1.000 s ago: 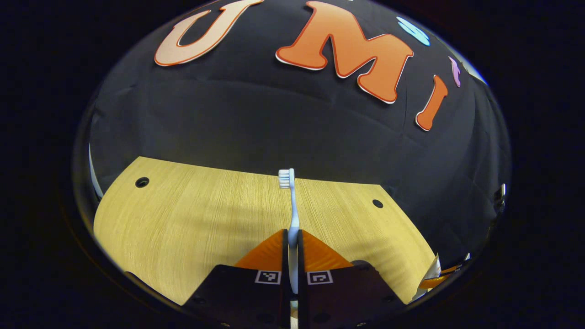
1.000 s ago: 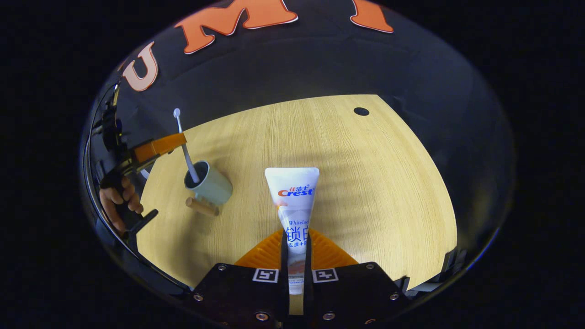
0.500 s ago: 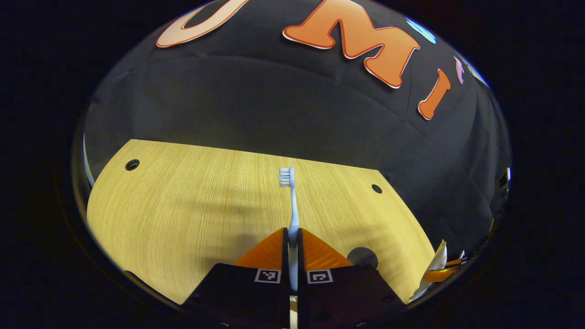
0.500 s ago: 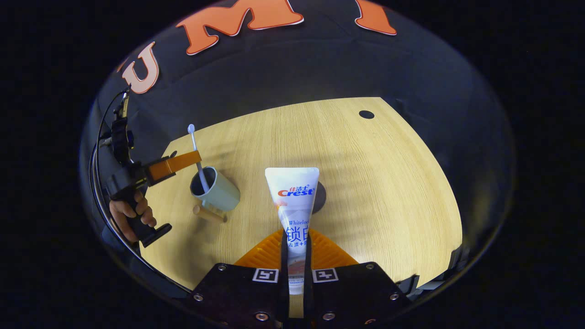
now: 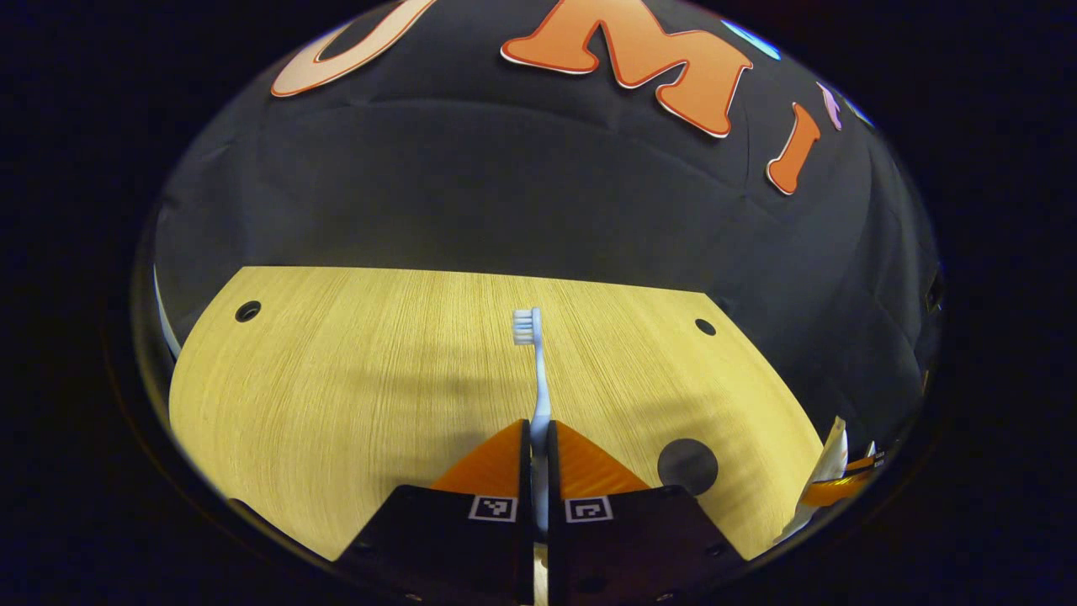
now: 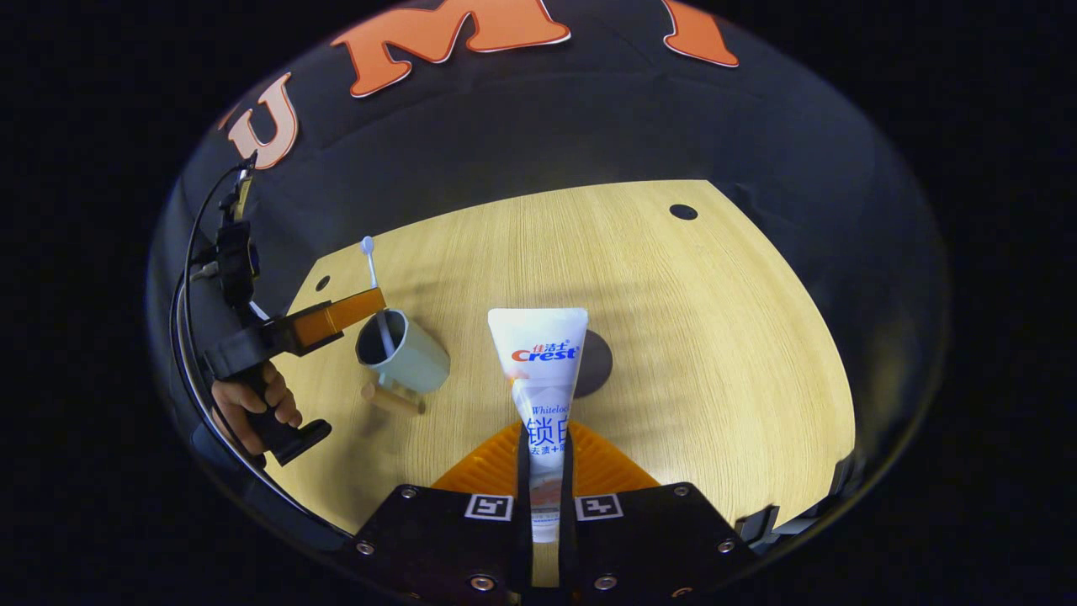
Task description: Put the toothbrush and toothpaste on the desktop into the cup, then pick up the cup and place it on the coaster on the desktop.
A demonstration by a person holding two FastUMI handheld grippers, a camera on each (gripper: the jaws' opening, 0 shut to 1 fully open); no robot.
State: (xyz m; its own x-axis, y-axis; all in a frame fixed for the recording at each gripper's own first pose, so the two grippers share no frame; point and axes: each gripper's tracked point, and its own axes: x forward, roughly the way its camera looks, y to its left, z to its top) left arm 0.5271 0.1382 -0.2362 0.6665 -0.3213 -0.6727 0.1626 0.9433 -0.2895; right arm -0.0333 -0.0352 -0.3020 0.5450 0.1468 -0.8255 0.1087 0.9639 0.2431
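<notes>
My left gripper (image 5: 538,429) is shut on a pale blue toothbrush (image 5: 535,370) whose bristle head points away over the wooden desktop (image 5: 353,396). In the right gripper view that left gripper (image 6: 366,301) holds the toothbrush (image 6: 372,269) upright, its lower end inside the pale green cup (image 6: 408,358) with a wooden handle (image 6: 393,399). My right gripper (image 6: 545,438) is shut on a white toothpaste tube (image 6: 538,353), held above the desktop right of the cup. A dark round coaster (image 5: 687,465) lies flat; the tube partly hides this coaster (image 6: 597,364).
A person's hand (image 6: 252,404) grips the left gripper's handle, with a cable running up from it. Small round holes (image 5: 247,311) (image 6: 683,211) sit near the desktop's far corners. The black cloth wall bounds the desk behind and at the sides.
The left gripper has lowered the toothbrush deeper into the cup. The right gripper view has drifted, so the cup and coaster sit farther right and the coaster shows more.
</notes>
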